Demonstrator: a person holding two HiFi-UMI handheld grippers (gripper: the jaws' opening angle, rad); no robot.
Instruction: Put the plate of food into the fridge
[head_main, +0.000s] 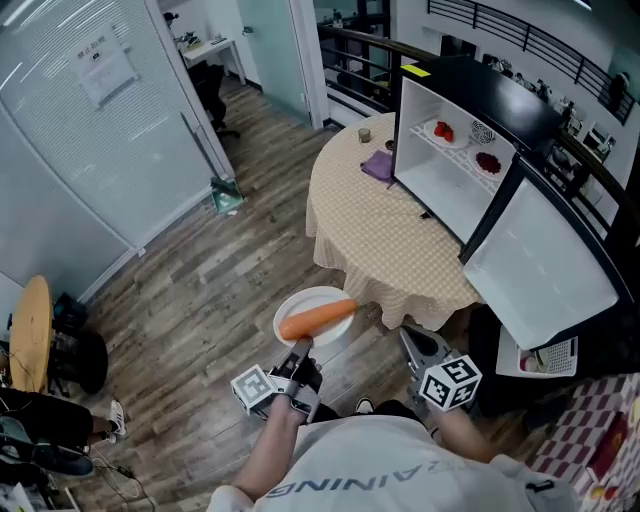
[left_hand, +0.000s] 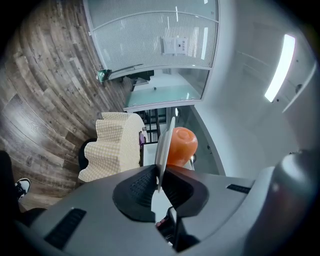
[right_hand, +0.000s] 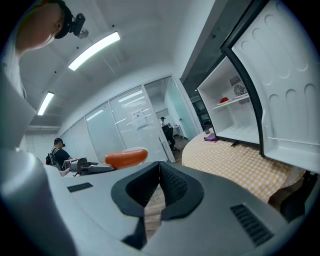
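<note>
The left gripper (head_main: 298, 352) is clamping the near rim of the white plate (head_main: 315, 297) — in the left gripper view its jaws are pressing on either face of the thin edge. It is holding the plate out over the wood floor (head_main: 200, 290), short of the table and well apart from the fridge. The plate is sitting roughly level, most likely so that the carrot (head_main: 317, 318) lying across it is not rolling off. To the right, the right gripper (head_main: 420, 347) is hovering beside the plate without touching it. Its jaws are resting together with nothing between them, probably free to steady the load or mind the door. Beyond is the round table (head_main: 380, 250) in its checked cloth, bearing the fridge (head_main: 470, 85), whose door (head_main: 545, 265) is standing wide open — so the way in is already clear. The upper shelf (head_main: 462, 155) is carrying small dishes of red food (head_main: 444, 131), while the lower compartment (head_main: 445, 195) is showing bare and looks the likelier spot
</note>
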